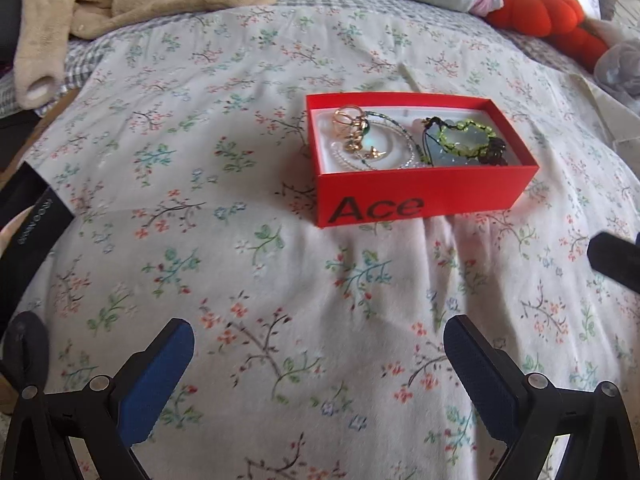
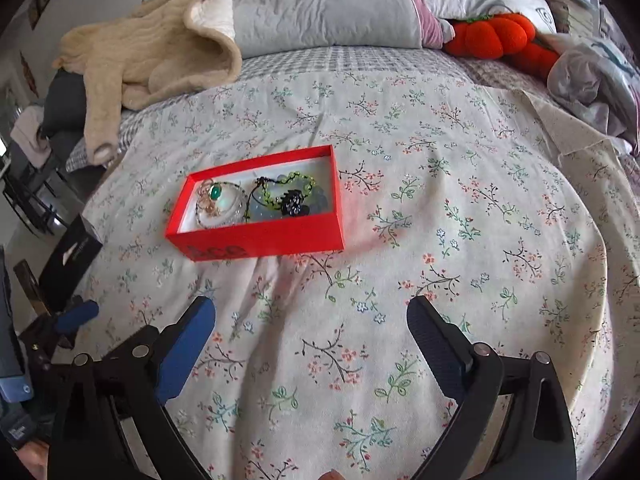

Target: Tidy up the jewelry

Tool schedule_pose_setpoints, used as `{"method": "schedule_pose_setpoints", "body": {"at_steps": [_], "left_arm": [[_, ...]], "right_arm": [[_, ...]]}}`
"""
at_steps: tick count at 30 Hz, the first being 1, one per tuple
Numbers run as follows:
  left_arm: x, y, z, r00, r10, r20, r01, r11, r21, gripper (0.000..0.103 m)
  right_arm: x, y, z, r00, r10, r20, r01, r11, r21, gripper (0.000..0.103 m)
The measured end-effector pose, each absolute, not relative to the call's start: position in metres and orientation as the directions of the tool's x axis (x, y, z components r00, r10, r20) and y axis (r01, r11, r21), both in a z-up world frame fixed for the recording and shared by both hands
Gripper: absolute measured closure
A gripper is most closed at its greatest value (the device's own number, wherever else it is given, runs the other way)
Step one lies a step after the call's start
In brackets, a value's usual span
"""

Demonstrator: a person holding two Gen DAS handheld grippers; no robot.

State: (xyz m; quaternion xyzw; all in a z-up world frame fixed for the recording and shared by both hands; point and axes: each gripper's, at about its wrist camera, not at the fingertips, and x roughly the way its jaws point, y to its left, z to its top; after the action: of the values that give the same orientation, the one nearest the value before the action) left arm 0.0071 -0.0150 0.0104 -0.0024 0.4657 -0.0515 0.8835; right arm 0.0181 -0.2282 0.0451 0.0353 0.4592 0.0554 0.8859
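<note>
A red open box (image 1: 420,194) marked "Ace" sits on the floral bedspread; it also shows in the right wrist view (image 2: 260,242). Inside lie a gold ring with a green stone (image 1: 352,120), a clear bead bracelet (image 1: 408,152), a green braided bracelet (image 1: 464,138) and a dark bead piece (image 2: 294,204). My left gripper (image 1: 318,340) is open and empty, near side of the box. My right gripper (image 2: 310,318) is open and empty, near and right of the box. Its tip shows in the left wrist view (image 1: 612,256).
A beige fleece garment (image 2: 160,52) and grey pillows (image 2: 328,4) lie at the head of the bed. An orange pumpkin plush (image 2: 496,36) sits at the back right. A black box (image 2: 72,256) lies at the bed's left edge.
</note>
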Motion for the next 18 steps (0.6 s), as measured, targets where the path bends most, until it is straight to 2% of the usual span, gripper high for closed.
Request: {"method": "schedule_pose_setpoints", "body": {"at_steps": [18], "left_arm": [[-0.007,-0.007,0.006,0.559,-0.055,-0.827,0.069,0.997,-0.020,0.001]], "right_arm": [[0.009,-0.217,0.028,0.533,0.086,-0.842,-0.016,0.996,0.092,0.005]]}}
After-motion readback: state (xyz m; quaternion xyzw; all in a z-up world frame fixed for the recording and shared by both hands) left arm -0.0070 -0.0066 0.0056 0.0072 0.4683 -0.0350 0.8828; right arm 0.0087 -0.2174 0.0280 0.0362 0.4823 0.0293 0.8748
